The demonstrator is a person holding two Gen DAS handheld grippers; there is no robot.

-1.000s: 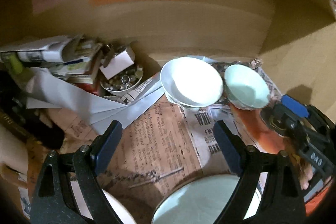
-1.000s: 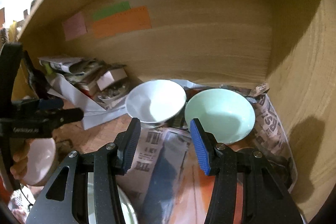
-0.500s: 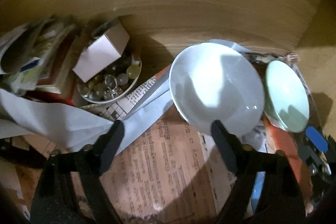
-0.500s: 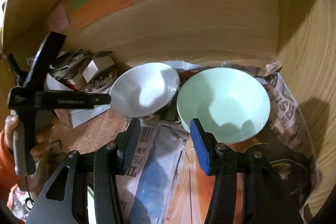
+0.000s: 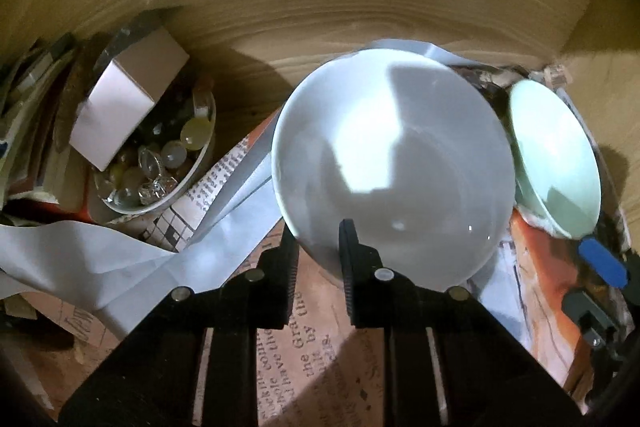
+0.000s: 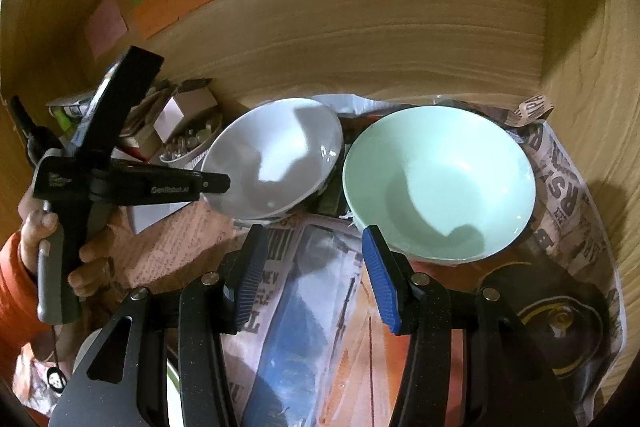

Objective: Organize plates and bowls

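Observation:
A white bowl [image 5: 394,163] sits on newspaper inside a wooden cabinet; it also shows in the right wrist view [image 6: 276,157]. My left gripper [image 5: 318,247] is shut on the near rim of the white bowl, one finger inside and one outside. In the right wrist view the left gripper [image 6: 218,183] reaches the bowl's left rim. A mint green bowl [image 6: 438,183] stands right of the white bowl, seen edge-on in the left wrist view [image 5: 554,163]. My right gripper [image 6: 316,275] is open and empty, just in front of both bowls.
A small bowl of glass beads [image 5: 160,163] with a white box [image 5: 124,103] on it stands at the left, among papers. Wooden walls close the back [image 6: 360,27] and the right. Newspaper [image 6: 568,195] lines the floor. A dark round lid [image 6: 552,323] lies at the right front.
My left gripper moved forward to the white bowl and closed on its near rim. My right gripper edged closer to the bowls and stayed open.

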